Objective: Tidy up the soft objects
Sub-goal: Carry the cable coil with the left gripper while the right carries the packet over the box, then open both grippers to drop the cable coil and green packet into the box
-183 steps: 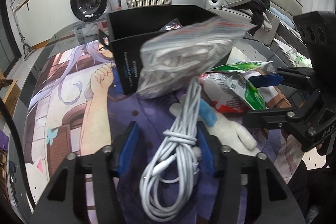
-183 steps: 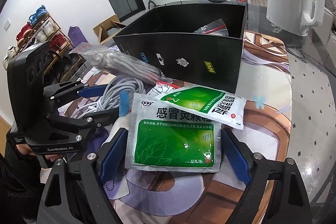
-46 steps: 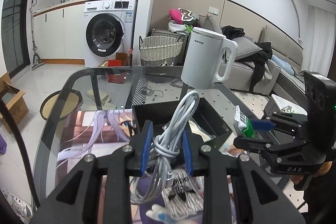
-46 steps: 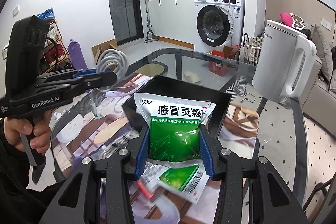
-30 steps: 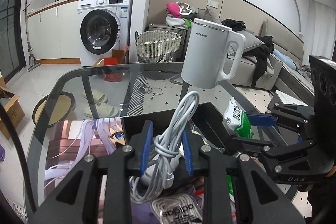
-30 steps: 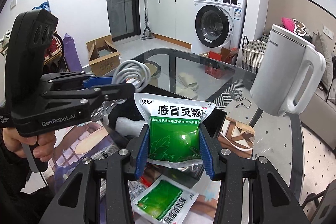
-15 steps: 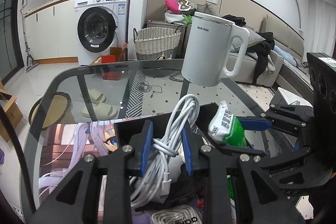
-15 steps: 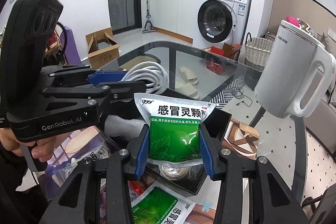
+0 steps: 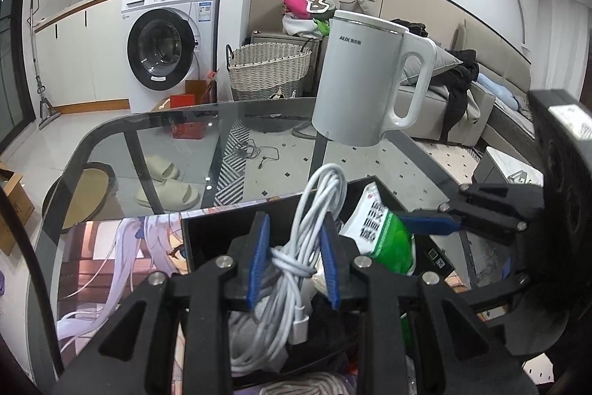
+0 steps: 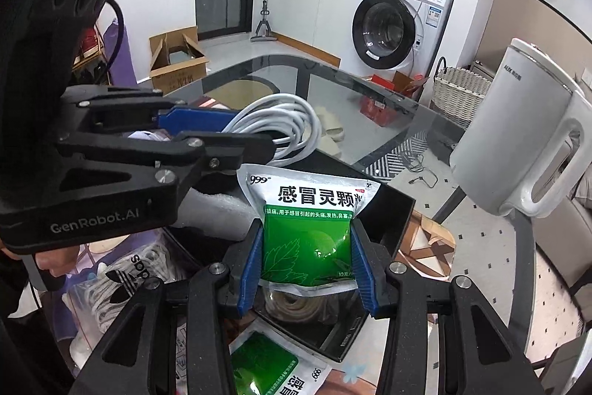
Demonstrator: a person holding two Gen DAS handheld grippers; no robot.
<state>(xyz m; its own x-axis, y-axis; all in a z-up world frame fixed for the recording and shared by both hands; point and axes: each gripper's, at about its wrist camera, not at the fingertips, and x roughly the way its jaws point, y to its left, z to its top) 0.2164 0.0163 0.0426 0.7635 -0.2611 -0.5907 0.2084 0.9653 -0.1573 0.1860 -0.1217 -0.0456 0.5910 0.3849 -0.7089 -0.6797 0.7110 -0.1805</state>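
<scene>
Soft objects are being held above a black box [image 10: 388,210], one in each handheld gripper. Largest of all is the glass table [image 9: 177,136], which carries the box on an anime-print mat [image 9: 111,258]; a white electric kettle [image 9: 366,80] stands on the glass beyond the box, ahead of both tools. The box sits directly below and in front of the two grippers, its open top facing up, with a pale foam piece [image 10: 214,206] and a coil of cord [image 10: 296,302] visible inside.

From the right wrist view, the right gripper [image 10: 306,269] has its blue pads pressed against both sides of a green medicine sachet [image 10: 307,232], pinching it upright over the box. A second green sachet [image 10: 266,365] lies flat on the mat just under this tool.

From the left wrist view, the left gripper [image 9: 294,260] squeezes a bundled white cable [image 9: 296,265] between its pads; loops rise above the fingertips and the plug end hangs below, over the box. A bagged white cord [image 10: 122,280] lies on the mat below the left tool.
</scene>
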